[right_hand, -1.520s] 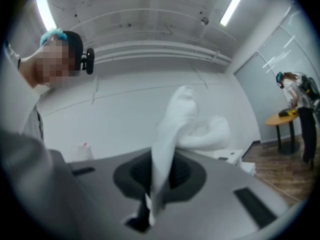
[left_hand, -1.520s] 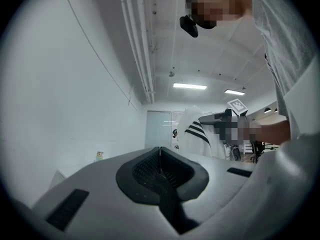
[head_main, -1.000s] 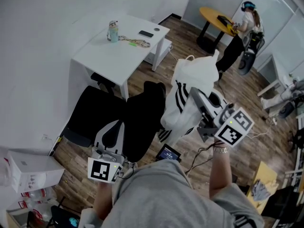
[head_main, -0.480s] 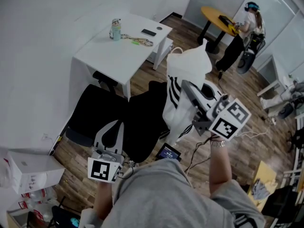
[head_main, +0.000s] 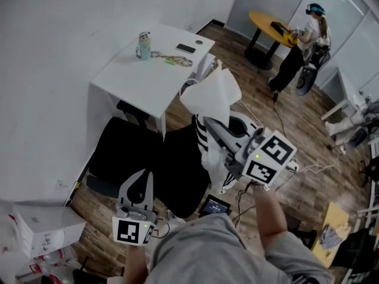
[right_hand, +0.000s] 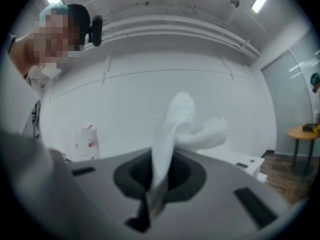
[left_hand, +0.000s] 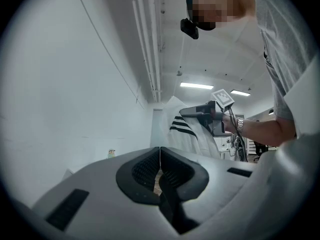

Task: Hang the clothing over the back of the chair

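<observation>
A person in a grey top holds a gripper in each hand above a black chair (head_main: 127,149) that stands on a wood floor (head_main: 308,129) beside a white desk (head_main: 121,76). The right gripper (head_main: 204,126), pointing out over the chair, has its 2 jaws clamped on a fold of the clothing (head_main: 214,94), a white garment with black stripes. From the grip, part of the cloth stands up in a peak and the rest hangs down just beside the chair's black back. Whether the cloth touches the chair cannot be told. The right gripper view shows the white cloth pinched between the dark pads and rising out of them in front of a pale wall.

The left gripper (head_main: 142,179) is lower, over the near edge of the chair and well apart from the garment. Its own view shows the 2 pads pressed together, with the striped cloth and the other gripper up ahead.

On the desk lie a small bottle (head_main: 142,45), a phone (head_main: 185,48) and a set of keys (head_main: 169,58). A white box (head_main: 44,229) sits at the lower left. Far off, another person (head_main: 299,46) stands at a round yellow table (head_main: 266,23)
</observation>
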Available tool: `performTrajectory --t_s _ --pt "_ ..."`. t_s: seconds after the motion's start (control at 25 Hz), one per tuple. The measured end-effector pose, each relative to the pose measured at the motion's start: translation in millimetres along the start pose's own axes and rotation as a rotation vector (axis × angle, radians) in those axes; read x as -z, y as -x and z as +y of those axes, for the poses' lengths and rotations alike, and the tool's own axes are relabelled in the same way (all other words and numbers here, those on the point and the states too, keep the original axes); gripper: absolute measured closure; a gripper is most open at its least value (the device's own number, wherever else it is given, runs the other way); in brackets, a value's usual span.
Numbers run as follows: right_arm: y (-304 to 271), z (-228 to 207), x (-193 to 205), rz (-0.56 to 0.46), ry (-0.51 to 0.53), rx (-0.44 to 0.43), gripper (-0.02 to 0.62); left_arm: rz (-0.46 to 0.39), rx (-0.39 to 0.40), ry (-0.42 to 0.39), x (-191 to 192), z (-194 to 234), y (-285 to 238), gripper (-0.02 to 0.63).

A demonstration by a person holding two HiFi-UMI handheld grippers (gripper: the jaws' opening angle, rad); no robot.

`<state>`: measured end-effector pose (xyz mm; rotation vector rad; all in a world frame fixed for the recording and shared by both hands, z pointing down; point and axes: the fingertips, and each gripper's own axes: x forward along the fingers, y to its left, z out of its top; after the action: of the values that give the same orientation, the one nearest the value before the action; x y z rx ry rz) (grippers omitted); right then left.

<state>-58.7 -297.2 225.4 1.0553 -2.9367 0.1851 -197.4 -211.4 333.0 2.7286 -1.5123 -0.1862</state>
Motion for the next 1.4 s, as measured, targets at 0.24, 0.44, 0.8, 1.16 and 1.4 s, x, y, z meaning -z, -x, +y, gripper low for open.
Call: performTrajectory --t_s 0.24,0.44,0.8,1.16,1.4 --pt "-31 4 20 0.031 -0.039 -0.003 0.555 0.021 -0.003 0.002 10 14 4 0.569" --pt "-55 7 37 0.059 -0.061 -0.02 0.555 0.058 -0.022 0.031 22 26 9 0.569" --pt "-89 9 71 0.113 -0.094 -0.04 0.555 0.109 -0.05 0.068 43 44 19 0.569" --pt "-116 16 107 0.191 -0.102 -0.049 0.555 0.126 -0.089 0.09 53 65 31 0.569" --pt "-129 19 132 0.248 -0.098 -0.056 0.555 0.137 -0.099 0.106 63 74 37 0.569"
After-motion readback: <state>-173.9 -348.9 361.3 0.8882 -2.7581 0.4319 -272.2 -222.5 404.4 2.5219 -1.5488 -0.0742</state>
